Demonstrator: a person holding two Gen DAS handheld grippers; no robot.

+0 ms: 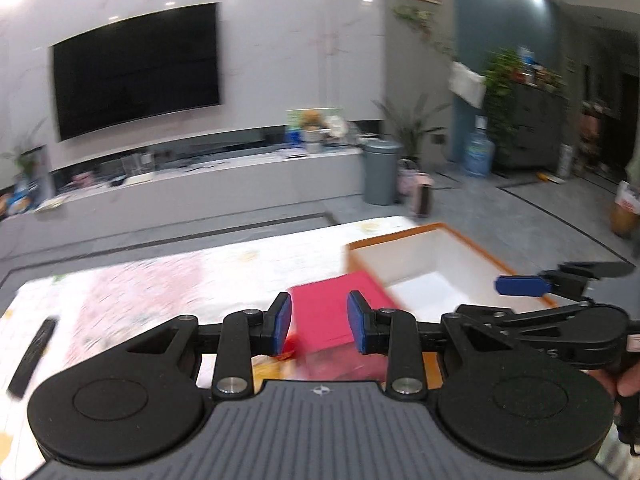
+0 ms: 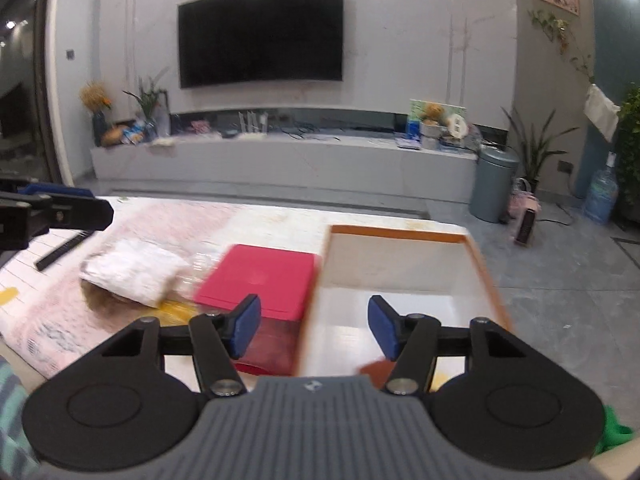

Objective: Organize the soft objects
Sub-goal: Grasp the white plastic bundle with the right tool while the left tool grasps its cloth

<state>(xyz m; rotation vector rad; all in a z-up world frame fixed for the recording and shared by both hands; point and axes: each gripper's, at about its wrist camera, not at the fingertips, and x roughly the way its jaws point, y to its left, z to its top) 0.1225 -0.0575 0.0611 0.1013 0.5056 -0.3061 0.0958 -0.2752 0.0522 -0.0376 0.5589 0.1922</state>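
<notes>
A flat red pack (image 2: 260,280) lies on the patterned tablecloth, tight against the left wall of a white box with an orange rim (image 2: 400,234). Left of the pack rests a white soft packet (image 2: 132,272). My right gripper (image 2: 315,326) hovers open over the box's near left corner, nothing between its blue pads. In the left wrist view my left gripper (image 1: 319,322) stands open in front of the red pack (image 1: 332,308), with the box (image 1: 400,236) to its right and the right gripper (image 1: 540,278) over that box. The left gripper (image 2: 68,200) shows at the right view's left edge.
A black remote (image 2: 60,254) lies on the cloth at the far left. Something green (image 2: 616,432) sits at the near right corner. Beyond the table are grey floor, a grey bin (image 2: 494,184) and a long TV bench.
</notes>
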